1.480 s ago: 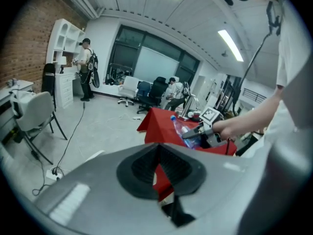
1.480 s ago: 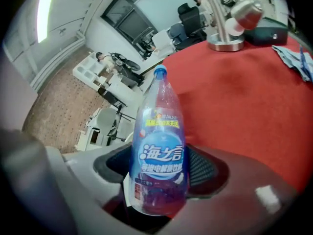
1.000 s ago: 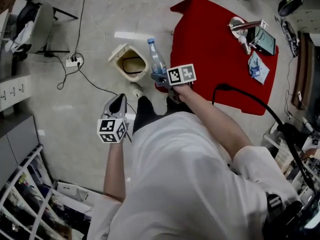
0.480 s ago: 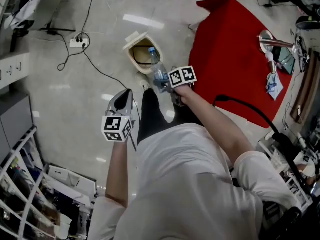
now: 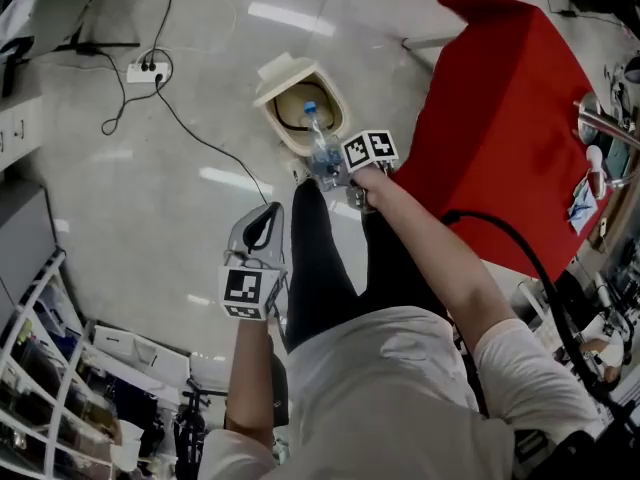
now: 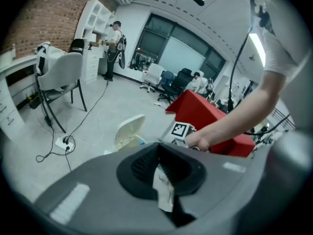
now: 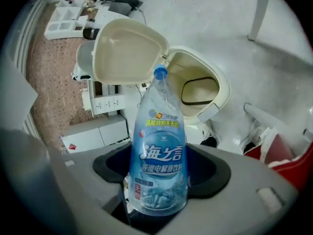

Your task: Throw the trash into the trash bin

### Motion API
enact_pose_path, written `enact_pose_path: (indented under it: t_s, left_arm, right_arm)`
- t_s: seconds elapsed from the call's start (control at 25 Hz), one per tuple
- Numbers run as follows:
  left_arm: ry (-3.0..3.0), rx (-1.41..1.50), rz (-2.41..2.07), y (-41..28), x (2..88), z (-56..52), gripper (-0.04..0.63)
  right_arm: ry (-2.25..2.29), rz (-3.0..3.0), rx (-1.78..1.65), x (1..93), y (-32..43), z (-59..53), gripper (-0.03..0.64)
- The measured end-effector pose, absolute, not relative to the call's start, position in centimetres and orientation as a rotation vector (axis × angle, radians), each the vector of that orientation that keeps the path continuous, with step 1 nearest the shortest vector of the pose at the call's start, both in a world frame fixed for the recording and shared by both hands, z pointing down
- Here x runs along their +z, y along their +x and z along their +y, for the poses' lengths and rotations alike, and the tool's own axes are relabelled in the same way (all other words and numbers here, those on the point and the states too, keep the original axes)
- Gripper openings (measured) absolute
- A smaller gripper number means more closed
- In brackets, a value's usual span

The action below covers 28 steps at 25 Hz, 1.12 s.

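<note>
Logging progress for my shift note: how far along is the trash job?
Done: the cream plastic bin has its lid open. In hand: the right claw grips a clear blue-labelled plastic bottle near the bin's mouth; the left claw pinches a white paper scrap. Left: dropping both in.

The head view looks steeply down onto the floor (image 5: 150, 218). Each gripper view looks closely along its own jaws. All three share the trash bin (image 5: 284, 70), seemingly half hidden from the left.
</note>
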<state>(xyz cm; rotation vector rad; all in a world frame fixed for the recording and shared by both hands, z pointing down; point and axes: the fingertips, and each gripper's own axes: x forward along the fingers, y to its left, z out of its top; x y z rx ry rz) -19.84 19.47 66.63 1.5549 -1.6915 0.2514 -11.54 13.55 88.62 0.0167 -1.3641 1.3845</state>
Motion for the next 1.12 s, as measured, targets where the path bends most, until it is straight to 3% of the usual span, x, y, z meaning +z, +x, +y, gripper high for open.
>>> enact_pose_path:
  t_s: [0.48, 0.96, 1.12]
  left_arm:
    - [1.516, 0.222, -1.620, -20.5, 75.1, 19.4, 0.006]
    - [1.495, 0.218, -1.617, -19.4, 75.9, 19.6, 0.006]
    - [1.465, 0.178, -1.659, -19.6, 74.6, 19.2, 0.006]
  right_arm:
    - [0.135, -1.303, 1.579, 98.1, -13.6, 11.4, 0.334]
    - [0.087, -1.436, 1.458, 96.1, -14.3, 11.0, 0.350]
    - [0.038, -1.534, 1.328, 92.9, -13.5, 11.1, 0.314]
